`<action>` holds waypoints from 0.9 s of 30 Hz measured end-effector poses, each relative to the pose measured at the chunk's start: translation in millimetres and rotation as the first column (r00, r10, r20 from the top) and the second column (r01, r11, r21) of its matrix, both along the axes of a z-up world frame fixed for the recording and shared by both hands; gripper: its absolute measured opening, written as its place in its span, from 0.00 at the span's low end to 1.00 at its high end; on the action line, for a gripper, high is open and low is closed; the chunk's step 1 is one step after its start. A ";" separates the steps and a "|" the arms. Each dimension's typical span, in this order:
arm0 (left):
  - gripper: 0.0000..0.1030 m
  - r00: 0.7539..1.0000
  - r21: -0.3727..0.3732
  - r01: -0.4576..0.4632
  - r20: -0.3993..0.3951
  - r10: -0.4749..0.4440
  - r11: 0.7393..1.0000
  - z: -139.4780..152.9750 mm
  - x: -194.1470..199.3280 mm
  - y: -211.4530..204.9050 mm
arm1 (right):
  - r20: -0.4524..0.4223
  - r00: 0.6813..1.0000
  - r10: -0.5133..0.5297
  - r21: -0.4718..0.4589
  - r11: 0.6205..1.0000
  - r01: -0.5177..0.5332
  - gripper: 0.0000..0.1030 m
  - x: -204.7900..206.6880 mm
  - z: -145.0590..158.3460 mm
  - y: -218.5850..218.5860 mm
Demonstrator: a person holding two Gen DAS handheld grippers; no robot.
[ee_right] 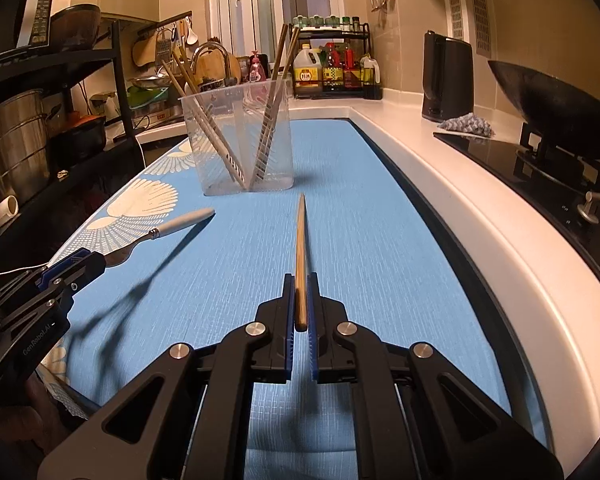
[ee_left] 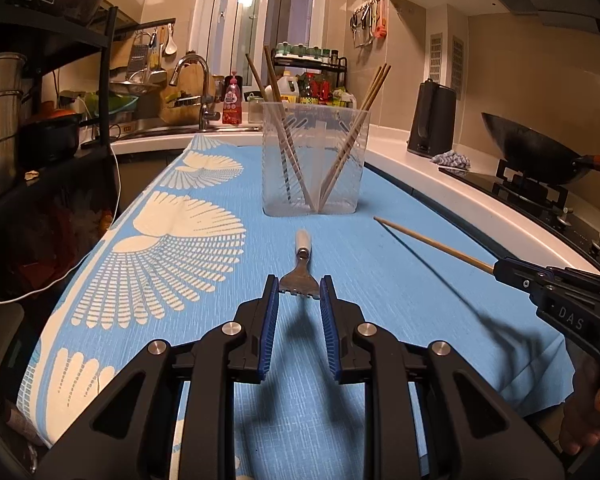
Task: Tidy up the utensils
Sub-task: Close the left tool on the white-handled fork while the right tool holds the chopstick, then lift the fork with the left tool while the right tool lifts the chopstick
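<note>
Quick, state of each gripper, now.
Left gripper: closed on the fork at its tine end.
Right gripper: closed on a single chopstick, pointing toward the clear container.

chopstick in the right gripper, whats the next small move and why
Probably carry the chopstick forward and up toward the holder. The right gripper is shut on its thick end with the tip aimed at the holder, where other chopsticks already stand; it is still short of the rim.

Readable: "DAS" in pale letters on the black body of the right gripper [ee_left: 496,269], seen from the left wrist. "GenRobot.AI" printed along the black body of the left gripper [ee_right: 85,263], seen from the right wrist. Bottle labels on the spice rack [ee_right: 332,60] too small to read.
</note>
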State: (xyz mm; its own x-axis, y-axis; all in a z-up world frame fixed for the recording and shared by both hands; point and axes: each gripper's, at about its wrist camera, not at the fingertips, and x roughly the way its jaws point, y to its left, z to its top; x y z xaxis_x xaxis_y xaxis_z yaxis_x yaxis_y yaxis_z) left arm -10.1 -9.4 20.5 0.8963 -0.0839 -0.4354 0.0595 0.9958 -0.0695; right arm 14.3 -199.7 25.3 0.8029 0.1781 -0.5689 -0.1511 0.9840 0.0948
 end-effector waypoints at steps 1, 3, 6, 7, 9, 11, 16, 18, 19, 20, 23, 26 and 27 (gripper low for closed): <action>0.21 1.000 -0.002 0.000 0.004 0.000 1.000 1.8 -0.5 0.2 | 0.004 1.000 -0.001 -0.003 1.000 0.001 0.06 -1.0 2.5 -0.7; 0.21 1.000 -0.006 0.001 0.008 -0.001 1.000 4.3 -0.8 0.0 | 0.012 1.000 -0.002 -0.007 1.000 0.002 0.06 -2.4 6.7 -2.2; 0.21 1.000 -0.011 0.001 0.011 -0.001 1.000 7.0 -0.5 0.0 | 0.017 1.000 -0.002 -0.012 1.000 0.002 0.06 -3.8 12.0 -4.2; 0.21 1.000 -0.012 -0.001 0.013 0.001 1.000 8.2 -0.6 0.4 | 0.019 1.000 -0.002 -0.014 1.000 0.003 0.06 -4.2 14.1 -4.4; 0.20 1.000 -0.017 -0.003 0.015 0.003 1.000 10.9 -0.3 1.3 | 0.026 1.000 -0.001 -0.016 1.000 0.002 0.06 -6.6 18.6 -5.4; 0.20 1.000 -0.021 -0.005 0.016 0.005 1.000 13.5 -0.5 2.0 | 0.032 1.000 0.000 -0.017 1.000 0.000 0.06 -7.6 23.8 -6.6; 0.20 1.000 -0.007 -0.009 0.029 0.009 1.000 28.5 1.8 3.6 | 0.064 0.998 0.000 -0.011 1.000 0.000 0.06 -10.5 44.1 -11.5; 0.20 0.999 0.005 -0.008 0.038 0.007 1.000 34.1 2.4 3.4 | 0.081 0.997 0.000 -0.006 1.000 0.001 0.06 -10.4 53.6 -14.0; 0.20 0.999 0.008 -0.008 0.042 0.008 1.000 37.7 3.4 3.9 | 0.090 0.996 -0.001 -0.002 1.000 0.001 0.06 -10.3 58.3 -15.3; 0.20 0.999 0.010 -0.009 0.044 0.009 1.000 41.1 4.9 4.3 | 0.098 0.995 -0.002 0.001 1.000 0.002 0.06 -10.3 62.5 -16.8; 0.20 0.999 0.016 -0.010 0.048 0.010 1.000 53.4 9.1 6.2 | 0.125 0.992 -0.001 0.008 1.000 0.000 0.06 -8.2 77.0 -20.7; 0.20 0.999 0.024 -0.007 0.038 0.006 1.000 64.4 14.9 6.0 | 0.147 0.989 -0.001 0.023 1.000 -0.003 0.06 -4.7 90.8 -24.3; 0.20 0.999 0.023 -0.004 0.035 0.003 1.000 68.0 17.0 6.3 | 0.155 0.988 -0.002 0.031 1.000 -0.003 0.06 -3.2 96.3 -25.3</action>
